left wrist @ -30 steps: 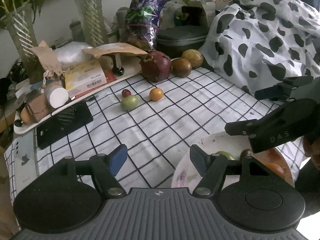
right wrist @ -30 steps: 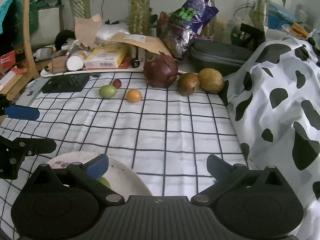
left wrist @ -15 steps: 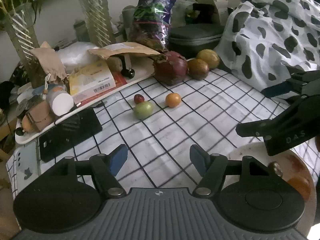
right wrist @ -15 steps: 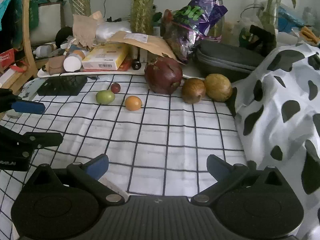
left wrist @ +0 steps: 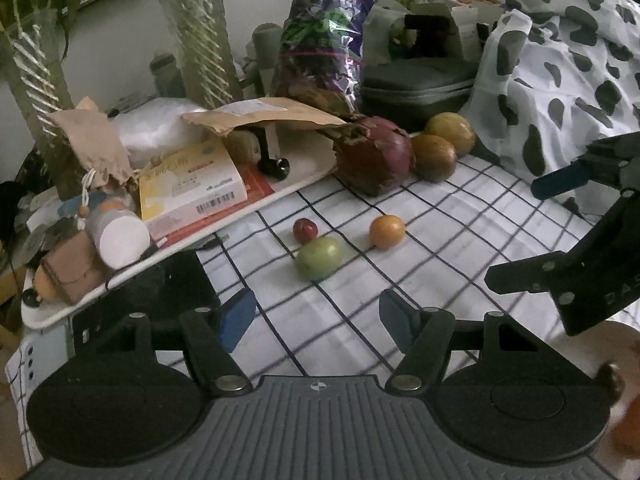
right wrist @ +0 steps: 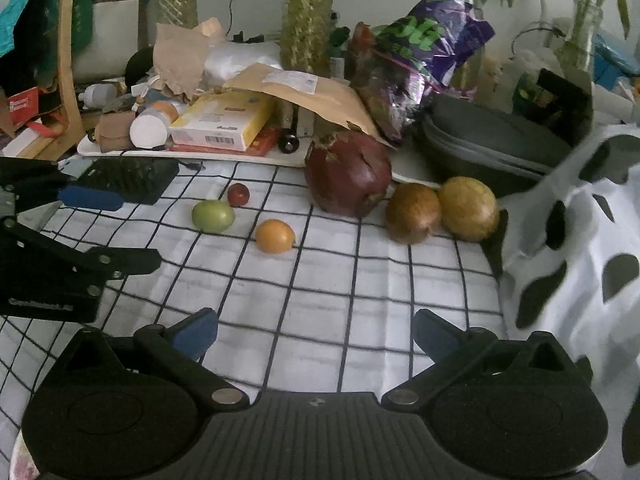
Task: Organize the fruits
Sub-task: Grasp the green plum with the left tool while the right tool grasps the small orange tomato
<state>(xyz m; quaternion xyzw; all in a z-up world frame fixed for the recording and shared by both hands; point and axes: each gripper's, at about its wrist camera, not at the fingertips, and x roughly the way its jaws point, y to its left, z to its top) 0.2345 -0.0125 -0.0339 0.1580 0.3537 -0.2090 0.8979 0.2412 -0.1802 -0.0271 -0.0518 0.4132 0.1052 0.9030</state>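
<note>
On the checked cloth lie a green fruit (left wrist: 320,258) (right wrist: 213,216), a small red fruit (left wrist: 305,230) (right wrist: 239,194) and an orange fruit (left wrist: 386,232) (right wrist: 275,236). Behind them sit a large dark red fruit (left wrist: 374,158) (right wrist: 347,172) and two brown-yellow round fruits (left wrist: 434,156) (right wrist: 468,208). My left gripper (left wrist: 318,318) is open and empty, just short of the green fruit. My right gripper (right wrist: 314,334) is open and empty, well short of the fruits. A plate edge (left wrist: 624,344) with a dark fruit (left wrist: 610,374) shows at lower right in the left wrist view.
A white tray (left wrist: 160,252) of boxes and clutter borders the cloth's far side, with a black device (right wrist: 132,180) beside it. A grey case (right wrist: 492,148), a purple bag (right wrist: 420,52) and plant vases stand behind. A cow-print cloth (right wrist: 580,240) rises on the right.
Both grippers have moved forward from the plate toward the fruits on the cloth. The plate has slid out of the right wrist view. Both stay open.
</note>
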